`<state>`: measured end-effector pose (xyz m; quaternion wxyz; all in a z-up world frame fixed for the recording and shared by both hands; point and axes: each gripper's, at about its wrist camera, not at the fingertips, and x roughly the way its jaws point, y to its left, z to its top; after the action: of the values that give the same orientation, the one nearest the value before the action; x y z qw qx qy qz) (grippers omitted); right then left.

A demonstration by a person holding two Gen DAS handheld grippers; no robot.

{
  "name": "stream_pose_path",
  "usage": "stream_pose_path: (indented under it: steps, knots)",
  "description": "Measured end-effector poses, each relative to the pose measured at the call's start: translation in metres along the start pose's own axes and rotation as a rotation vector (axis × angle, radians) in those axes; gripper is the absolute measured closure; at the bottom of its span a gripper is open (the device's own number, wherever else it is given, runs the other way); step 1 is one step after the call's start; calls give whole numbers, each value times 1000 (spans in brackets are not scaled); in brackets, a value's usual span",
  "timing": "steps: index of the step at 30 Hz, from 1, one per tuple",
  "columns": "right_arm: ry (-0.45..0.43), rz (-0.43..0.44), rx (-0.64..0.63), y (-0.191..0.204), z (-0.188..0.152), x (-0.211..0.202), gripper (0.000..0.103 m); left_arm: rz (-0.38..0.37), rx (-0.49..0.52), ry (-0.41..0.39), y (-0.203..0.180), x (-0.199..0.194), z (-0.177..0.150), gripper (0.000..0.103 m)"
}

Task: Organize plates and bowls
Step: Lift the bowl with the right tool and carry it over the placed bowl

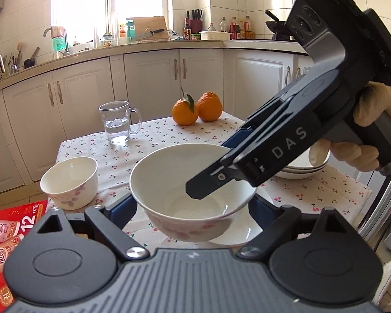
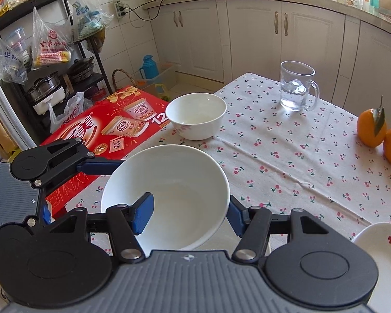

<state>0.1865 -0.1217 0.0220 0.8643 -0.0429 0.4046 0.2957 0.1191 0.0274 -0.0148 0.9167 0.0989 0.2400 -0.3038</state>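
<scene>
A large white bowl with a pink flower pattern (image 1: 185, 182) is held a little above a white plate (image 1: 237, 232) on the cherry-print table. My right gripper (image 2: 190, 214) straddles its near rim, one blue pad inside the bowl (image 2: 143, 215) and one outside; it shows in the left wrist view (image 1: 203, 182) reaching in from the right. My left gripper (image 1: 193, 208) stands wide open around the bowl (image 2: 166, 193), fingers at either side. A smaller white bowl (image 1: 70, 182) sits at the table's left edge, and also shows in the right wrist view (image 2: 195, 116).
A stack of white plates (image 1: 302, 168) sits at the right, partly behind the right gripper. A glass mug with water (image 1: 117, 122) and two oranges (image 1: 198, 108) stand at the far side. A red carton (image 2: 104, 130) lies beside the table. A fruit-print dish (image 2: 380, 245) is at the right.
</scene>
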Motion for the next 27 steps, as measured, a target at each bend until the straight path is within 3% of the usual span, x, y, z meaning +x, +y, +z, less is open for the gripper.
stream_pose_path:
  steps: [12,27]
  knots:
    - [0,-43,46,-21,-20,-14,37,-60,15,25,-19,19,2,11]
    - [35,-41,75,-32,-34,-2,37,-76,11,86,-22,35,-5,11]
